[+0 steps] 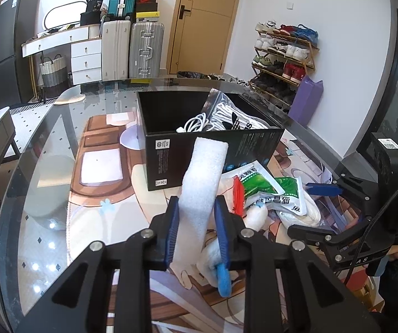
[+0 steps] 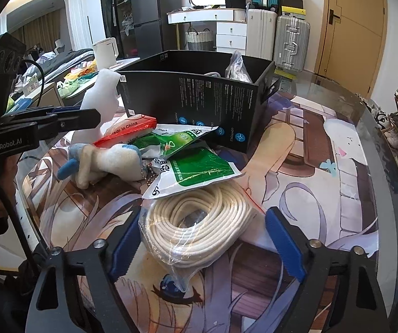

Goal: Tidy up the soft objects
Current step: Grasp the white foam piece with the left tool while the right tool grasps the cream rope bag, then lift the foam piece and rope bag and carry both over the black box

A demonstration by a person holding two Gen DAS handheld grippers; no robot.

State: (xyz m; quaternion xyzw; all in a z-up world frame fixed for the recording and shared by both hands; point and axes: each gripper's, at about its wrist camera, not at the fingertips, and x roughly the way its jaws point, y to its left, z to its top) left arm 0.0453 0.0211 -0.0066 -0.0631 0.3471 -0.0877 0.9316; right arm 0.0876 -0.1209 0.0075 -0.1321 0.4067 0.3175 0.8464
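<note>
1. The left gripper (image 1: 196, 216) clenches a white foam strip (image 1: 203, 183) between its blue pads, standing upright just before the black box (image 1: 212, 149).
2. To finish well, it should likely lift the strip clear of the near wall before letting go inside.
3. The right gripper (image 2: 201, 247) is spread wide around a bagged coil of cord (image 2: 196, 230); its pads seem not to press yet.
4. Closing on the coil itself, not loose plastic, would grip better.
</note>
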